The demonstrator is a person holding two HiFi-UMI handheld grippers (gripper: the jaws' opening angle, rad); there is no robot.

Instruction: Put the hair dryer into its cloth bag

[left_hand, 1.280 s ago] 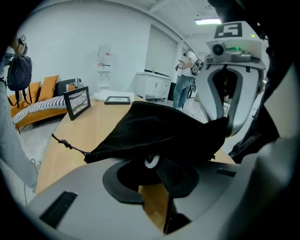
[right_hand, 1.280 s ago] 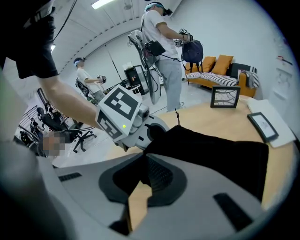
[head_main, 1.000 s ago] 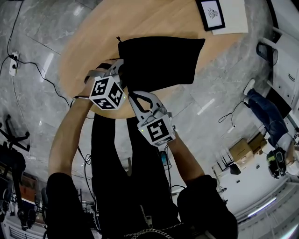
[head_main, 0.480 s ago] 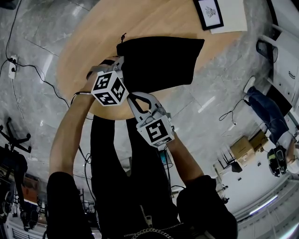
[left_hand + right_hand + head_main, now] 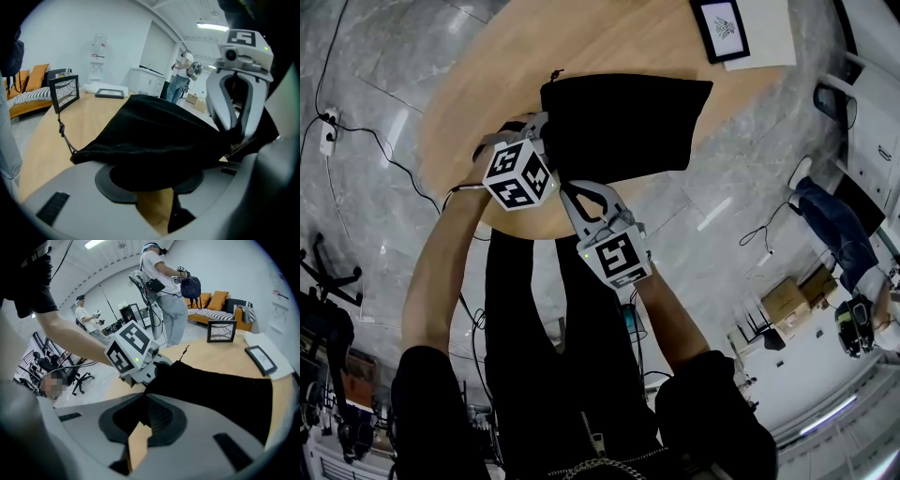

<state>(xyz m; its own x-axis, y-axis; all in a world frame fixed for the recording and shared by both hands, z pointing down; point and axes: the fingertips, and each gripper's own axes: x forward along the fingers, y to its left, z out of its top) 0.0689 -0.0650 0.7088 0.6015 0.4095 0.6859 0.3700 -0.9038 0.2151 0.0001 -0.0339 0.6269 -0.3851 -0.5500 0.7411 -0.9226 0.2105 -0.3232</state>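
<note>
A black cloth bag (image 5: 623,122) lies flat on the round wooden table (image 5: 487,75), its drawstring (image 5: 551,75) trailing off the far left corner. No hair dryer shows in any view. My left gripper (image 5: 546,141) is at the bag's near left edge. Its jaws are opening, and the black cloth (image 5: 159,136) drapes loosely between its pads (image 5: 112,180) without being pressed. My right gripper (image 5: 569,187) reaches in from the near side and is shut on the bag's near hem (image 5: 140,401). The bag (image 5: 220,390) stretches away from it.
A flat framed picture (image 5: 722,28) lies on white paper at the table's far right. A small standing frame (image 5: 63,91) is at the far edge. The table's near edge runs just under both grippers. People stand beyond the table.
The left gripper's cube has shifted slightly toward the bag and rolled a little. The bag's near left corner has settled a bit. The right gripper has stayed put.
</note>
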